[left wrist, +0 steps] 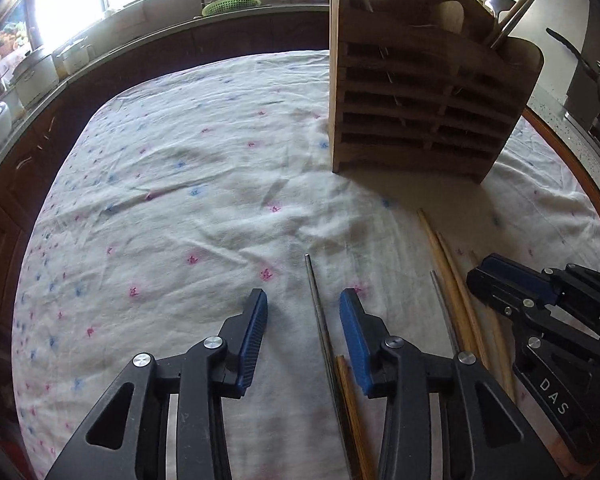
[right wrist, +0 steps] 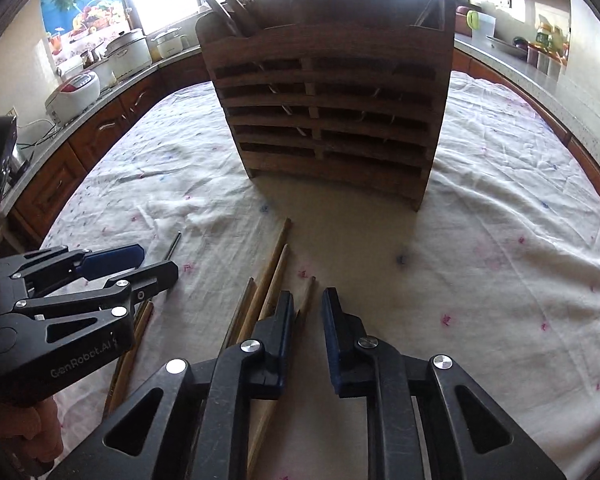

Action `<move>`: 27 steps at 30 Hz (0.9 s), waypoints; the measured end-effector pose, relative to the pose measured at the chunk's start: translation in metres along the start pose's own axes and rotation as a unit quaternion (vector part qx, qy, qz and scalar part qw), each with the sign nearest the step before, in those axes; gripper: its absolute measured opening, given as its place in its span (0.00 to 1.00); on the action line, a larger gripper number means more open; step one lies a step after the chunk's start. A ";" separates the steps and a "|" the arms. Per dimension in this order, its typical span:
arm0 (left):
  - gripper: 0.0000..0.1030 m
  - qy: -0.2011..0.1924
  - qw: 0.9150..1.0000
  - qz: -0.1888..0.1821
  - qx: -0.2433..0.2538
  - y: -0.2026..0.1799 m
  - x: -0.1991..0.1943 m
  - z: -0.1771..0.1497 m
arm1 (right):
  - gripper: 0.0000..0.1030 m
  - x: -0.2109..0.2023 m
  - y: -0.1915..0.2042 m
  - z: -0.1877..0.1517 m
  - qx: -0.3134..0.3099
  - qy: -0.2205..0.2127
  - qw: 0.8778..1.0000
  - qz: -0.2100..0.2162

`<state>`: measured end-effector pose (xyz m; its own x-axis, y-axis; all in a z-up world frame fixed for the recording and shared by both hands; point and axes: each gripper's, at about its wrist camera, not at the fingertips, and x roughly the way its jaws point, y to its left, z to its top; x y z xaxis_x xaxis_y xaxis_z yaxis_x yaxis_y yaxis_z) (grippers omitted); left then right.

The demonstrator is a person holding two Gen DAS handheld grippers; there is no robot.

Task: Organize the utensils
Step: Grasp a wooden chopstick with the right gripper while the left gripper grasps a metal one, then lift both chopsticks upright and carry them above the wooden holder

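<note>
A: In the left wrist view, what is low in the middle of the frame?

B: The left tool [left wrist: 303, 308]. Its jaws stand apart, and a thin metal chopstick [left wrist: 315, 300] lies between them on the white cloth [left wrist: 160, 200] of the bench. The pads do not press on it, so nothing is grasped.

A: And more to the right?

B: Wooden chopsticks [left wrist: 446, 276] lie loose, near the lower right. The wooden holder [left wrist: 420, 92] stands upright at the upper right, and some utensils are already in it.

A: The right tool [right wrist: 308, 308]?

B: Its jaws are narrow. One wooden chopstick [right wrist: 309, 300] lies just by the gap, but I cannot tell if the pads pinch it.

A: How will they handle?

B: I think light and stiff. The metal one is smooth and may slip or roll, so I would take it near the middle.
</note>
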<state>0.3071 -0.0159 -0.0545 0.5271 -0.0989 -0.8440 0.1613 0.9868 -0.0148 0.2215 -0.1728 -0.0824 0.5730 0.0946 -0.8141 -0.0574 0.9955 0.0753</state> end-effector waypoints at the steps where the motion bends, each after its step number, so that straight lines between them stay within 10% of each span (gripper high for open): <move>1: 0.32 -0.003 1.000 -0.002 0.001 0.000 0.001 -0.001 | 0.13 -0.001 0.001 -0.001 -0.005 -0.003 1.000 -0.003; 4: 0.06 -0.005 1.000 -0.008 -0.003 0.003 -0.002 -0.001 | 0.08 -0.003 -0.002 -0.004 -0.001 -0.008 1.000 -0.001; 27: 0.03 -0.150 0.974 -0.141 -0.091 0.061 -0.175 -0.043 | 0.04 -0.158 -0.043 0.022 0.076 -0.162 0.981 0.077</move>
<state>0.1883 0.0673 0.0692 0.7080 -0.3761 -0.5977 0.1992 0.9184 -0.3419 0.1514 -0.2302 0.0555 0.7985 0.2160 -0.5619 -0.0556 0.9559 0.2885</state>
